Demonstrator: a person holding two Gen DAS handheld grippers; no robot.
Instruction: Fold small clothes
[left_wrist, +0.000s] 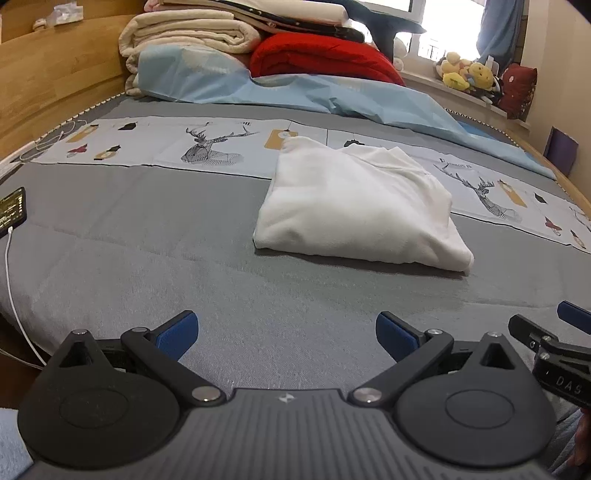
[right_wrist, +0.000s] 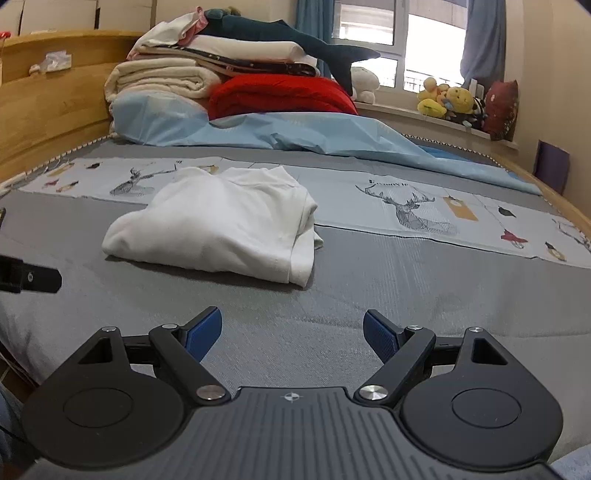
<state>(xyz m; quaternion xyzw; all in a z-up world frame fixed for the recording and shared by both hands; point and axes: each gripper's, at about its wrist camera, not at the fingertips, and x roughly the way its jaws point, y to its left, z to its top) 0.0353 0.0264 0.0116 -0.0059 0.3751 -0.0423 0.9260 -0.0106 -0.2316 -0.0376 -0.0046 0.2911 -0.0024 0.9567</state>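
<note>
The white garment (left_wrist: 358, 206) lies folded on the bed (left_wrist: 147, 258), apart from both tools. The left gripper (left_wrist: 286, 332) and right gripper (right_wrist: 291, 332) hover near it, jaws wide open and empty, probably because the fold looks finished.

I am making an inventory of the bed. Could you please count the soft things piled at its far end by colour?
Cream blanket: 1
Red blanket: 1
Light blue sheet: 1
Dark teal shark toy: 1
Total: 4. More folded cloths lie under the shark; their number is unclear.
</note>
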